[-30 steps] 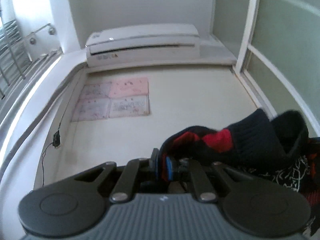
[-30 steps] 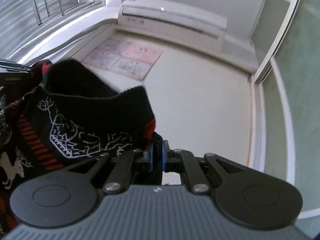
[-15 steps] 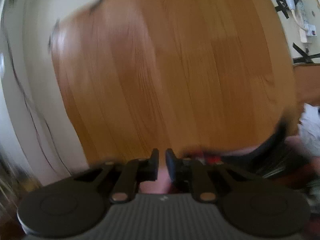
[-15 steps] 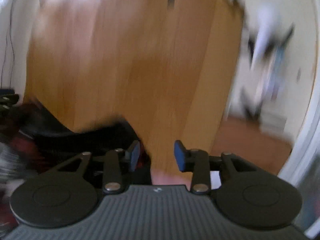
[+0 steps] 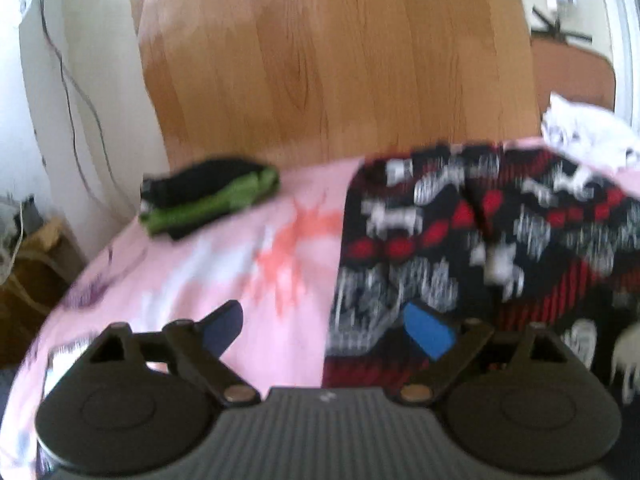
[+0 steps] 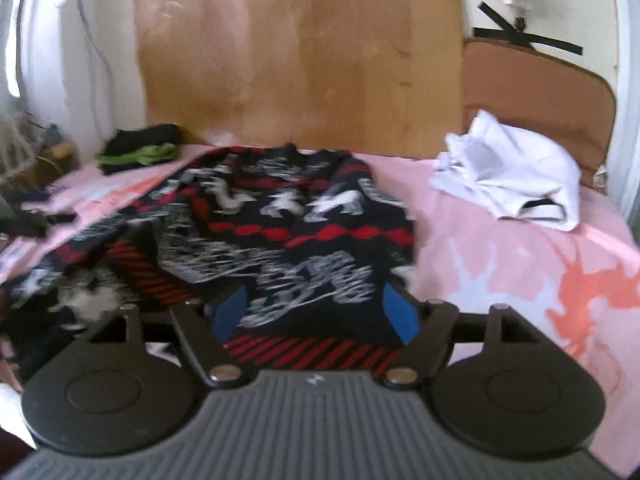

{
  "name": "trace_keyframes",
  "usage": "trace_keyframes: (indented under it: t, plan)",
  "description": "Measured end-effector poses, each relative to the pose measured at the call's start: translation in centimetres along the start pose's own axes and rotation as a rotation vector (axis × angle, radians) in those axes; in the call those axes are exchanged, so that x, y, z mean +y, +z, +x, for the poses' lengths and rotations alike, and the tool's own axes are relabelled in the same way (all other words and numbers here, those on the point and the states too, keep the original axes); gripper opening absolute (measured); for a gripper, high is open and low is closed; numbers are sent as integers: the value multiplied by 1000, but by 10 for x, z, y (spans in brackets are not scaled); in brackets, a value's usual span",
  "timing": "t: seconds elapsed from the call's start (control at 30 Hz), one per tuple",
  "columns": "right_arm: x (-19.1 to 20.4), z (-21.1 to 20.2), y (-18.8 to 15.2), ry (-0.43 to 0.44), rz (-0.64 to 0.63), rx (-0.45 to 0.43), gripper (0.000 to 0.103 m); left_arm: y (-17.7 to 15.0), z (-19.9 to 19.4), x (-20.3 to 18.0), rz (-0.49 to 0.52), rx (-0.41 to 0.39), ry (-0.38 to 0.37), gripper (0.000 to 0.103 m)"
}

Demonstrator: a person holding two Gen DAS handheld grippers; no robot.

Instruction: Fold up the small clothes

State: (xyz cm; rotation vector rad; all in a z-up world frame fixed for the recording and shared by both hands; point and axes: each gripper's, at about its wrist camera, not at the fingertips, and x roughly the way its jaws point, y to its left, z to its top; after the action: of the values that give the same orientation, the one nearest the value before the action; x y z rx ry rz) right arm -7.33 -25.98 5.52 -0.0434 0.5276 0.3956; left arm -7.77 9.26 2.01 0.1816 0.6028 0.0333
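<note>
Two claws gape, holding nothing; black, red and white patterned knit sweater lies spread on pink printed bedsheet.
Left gripper and right gripper hover at its hem; a shallow pinch could also catch sheet and rumple it.

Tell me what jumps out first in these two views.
The black, red and white patterned sweater dominates, spread across the middle of the pink sheet in front of a wooden headboard. A crumpled white garment lies at the far right, and a black-and-green folded pile sits at the far left corner. Both the left gripper and right gripper hover with jaws wide open, holding nothing.
</note>
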Motion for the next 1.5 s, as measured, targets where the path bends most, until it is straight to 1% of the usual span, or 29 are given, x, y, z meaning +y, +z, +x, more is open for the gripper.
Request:
trace_keyframes:
  t: [0.07,0.1,0.13,0.17,0.2,0.23,0.27,0.3,0.33,0.4,0.47,0.53,0.57,0.6,0.63,0.7,0.73,0.87,0.93,1.03,1.07,1.13,1.17,1.2,1.23,1.27,1.37,1.43,1.5]
  plan:
    - [18,3,-7,20,-103,14,75,-9,2,4,-25,33,4,91]
    - [22,13,-7,25,-148,50,65,-13,3,6,-40,47,12,91]
    - [25,19,-11,19,-171,89,52,-14,5,10,-63,62,19,90]
    - [25,26,-12,6,-191,126,22,-16,5,13,-83,62,11,90]
    - [21,24,-11,-4,-202,125,11,-15,4,15,-98,63,1,88]
    - [12,20,-6,-5,-203,119,10,-15,3,16,-106,66,-3,87]
    - [2,14,3,-67,-218,89,10,-15,2,17,-105,66,1,87]
    - [-12,4,16,-156,-238,41,10,-15,0,16,-97,65,8,87]
    - [-32,-6,31,-217,-213,7,10,-16,-1,16,-91,63,13,87]
    - [-84,-23,59,-354,-98,-58,10,-17,-3,16,-86,58,21,86]
    - [-135,-27,75,-523,14,-92,12,-16,-2,17,-102,59,25,86]
    - [-178,-20,75,-722,108,-68,30,-15,-1,18,-116,61,27,86]
    - [-188,-19,72,-756,156,-47,42,-15,-4,17,-117,56,27,86]
    - [-195,-25,66,-696,227,-58,43,-15,-8,15,-114,47,26,86]
    - [-196,-30,58,-607,284,-83,43,-15,-12,14,-109,37,23,86]
    - [-185,-34,43,-482,343,-95,43,-16,-19,13,-102,31,18,88]
    - [-174,-32,36,-442,330,-95,43,-16,-21,14,-100,36,19,88]
    - [-125,-14,14,-196,251,-43,43,-20,-17,15,-78,94,42,91]
    - [-100,-2,0,-128,202,-7,43,-23,-15,16,-85,117,51,92]
    - [-73,13,-12,-99,149,23,44,-25,-16,22,-124,127,30,91]
    - [-67,21,-15,-94,150,32,44,-25,-15,23,-141,133,14,87]
    - [-64,39,-19,-85,163,54,45,-23,-15,24,-177,142,-39,73]
    - [-61,47,-20,-85,173,62,45,-22,-16,22,-185,140,-60,61]
    - [-59,44,-20,-87,184,66,46,-21,-17,18,-186,137,-74,40]
    - [-59,47,-22,-87,198,69,46,-20,-18,16,-196,132,-104,27]
    - [-58,41,-25,-90,205,59,47,-18,-20,14,-208,131,-119,11]
    - [-59,38,-28,-94,221,43,49,-12,-18,7,-186,120,-79,8]
    - [-60,34,-30,-95,227,32,49,-9,-13,14,-225,124,-71,8]
    - [-59,34,-32,-99,221,23,49,-5,-8,27,-288,136,-90,8]
